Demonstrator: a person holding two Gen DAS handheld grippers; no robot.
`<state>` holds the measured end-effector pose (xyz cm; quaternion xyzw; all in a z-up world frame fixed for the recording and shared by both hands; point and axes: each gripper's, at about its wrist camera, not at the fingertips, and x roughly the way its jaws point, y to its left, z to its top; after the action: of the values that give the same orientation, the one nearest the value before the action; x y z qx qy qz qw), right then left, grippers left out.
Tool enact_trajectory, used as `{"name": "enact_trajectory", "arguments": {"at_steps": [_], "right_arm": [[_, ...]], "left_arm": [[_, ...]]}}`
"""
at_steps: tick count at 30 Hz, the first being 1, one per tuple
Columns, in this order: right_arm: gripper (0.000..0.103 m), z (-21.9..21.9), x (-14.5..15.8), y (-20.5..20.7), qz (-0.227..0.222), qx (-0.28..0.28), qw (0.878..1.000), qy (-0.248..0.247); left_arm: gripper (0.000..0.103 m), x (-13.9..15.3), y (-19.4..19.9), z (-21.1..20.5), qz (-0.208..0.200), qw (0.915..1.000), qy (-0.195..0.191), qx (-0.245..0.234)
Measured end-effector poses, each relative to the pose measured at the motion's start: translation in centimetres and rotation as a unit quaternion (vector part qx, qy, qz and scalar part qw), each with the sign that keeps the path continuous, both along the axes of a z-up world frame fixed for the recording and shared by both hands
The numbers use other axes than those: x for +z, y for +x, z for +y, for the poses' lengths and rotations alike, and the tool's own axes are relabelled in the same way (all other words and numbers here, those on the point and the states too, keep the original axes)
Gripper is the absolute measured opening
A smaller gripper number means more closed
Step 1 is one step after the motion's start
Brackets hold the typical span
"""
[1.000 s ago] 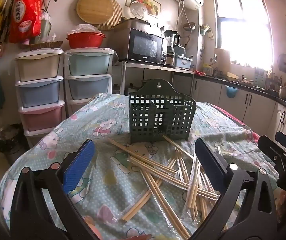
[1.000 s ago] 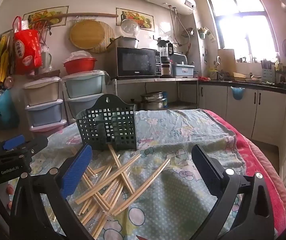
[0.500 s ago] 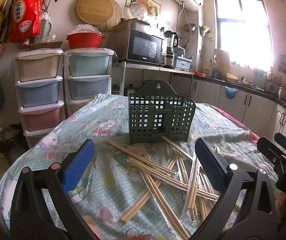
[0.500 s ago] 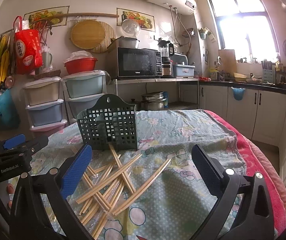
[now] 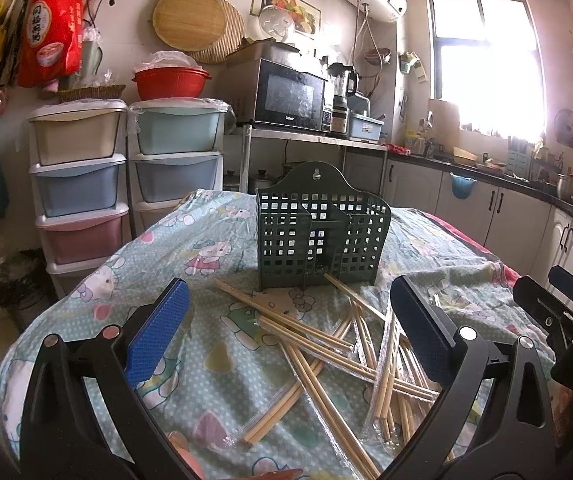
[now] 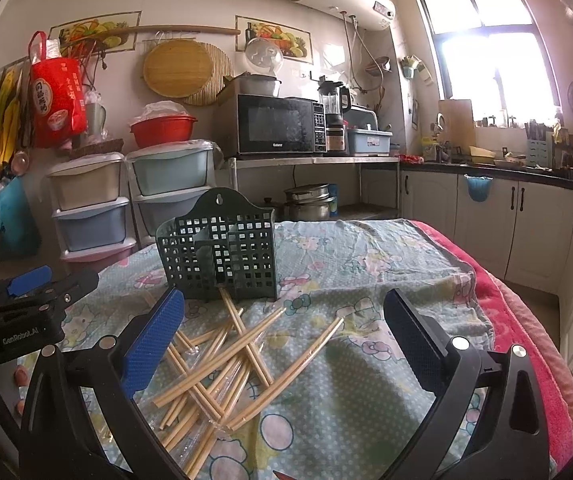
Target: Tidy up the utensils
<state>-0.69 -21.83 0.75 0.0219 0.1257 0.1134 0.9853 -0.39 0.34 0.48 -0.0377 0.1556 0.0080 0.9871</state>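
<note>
Wooden chopsticks (image 5: 326,344), some in clear wrappers, heaped criss-cross on a cartoon-print tablecloth (image 5: 190,264) toward the table's near edge, 1 touching the upright green slotted utensil holder (image 5: 320,236) behind. Left gripper (image 5: 286,340) and right gripper (image 6: 282,344) spread wide, empty, above the heap.

Almost nothing moved.
Your right gripper (image 5: 566,312) edged slightly up and closer toward the green basket (image 5: 320,232) in the left wrist view.
</note>
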Motion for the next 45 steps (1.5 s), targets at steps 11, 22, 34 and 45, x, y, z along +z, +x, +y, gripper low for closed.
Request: {"name": "enact_trajectory", "arguments": {"at_steps": [11, 22, 34, 45], "right_arm": [[0.097, 0.0, 0.0, 0.0, 0.000, -0.001, 1.000, 0.001], [0.097, 0.0, -0.1, 0.1, 0.003, 0.001, 1.000, -0.001], [0.097, 1.9, 0.1, 2.4, 0.050, 0.061, 0.997, -0.026], [0.097, 4.2, 1.0, 5.0, 0.079, 0.122, 0.988, -0.052]], "left_arm": [[0.093, 0.3, -0.1, 0.2, 0.000, 1.0000, -0.002, -0.001], [0.093, 1.2, 0.0, 0.3, -0.004, 1.0000, -0.004, 0.006], [0.093, 0.8, 1.7, 2.9, 0.022, 0.9987, -0.029, 0.037], [0.093, 1.1, 4.7, 5.8, 0.061, 0.9958, -0.046, 0.051]]}}
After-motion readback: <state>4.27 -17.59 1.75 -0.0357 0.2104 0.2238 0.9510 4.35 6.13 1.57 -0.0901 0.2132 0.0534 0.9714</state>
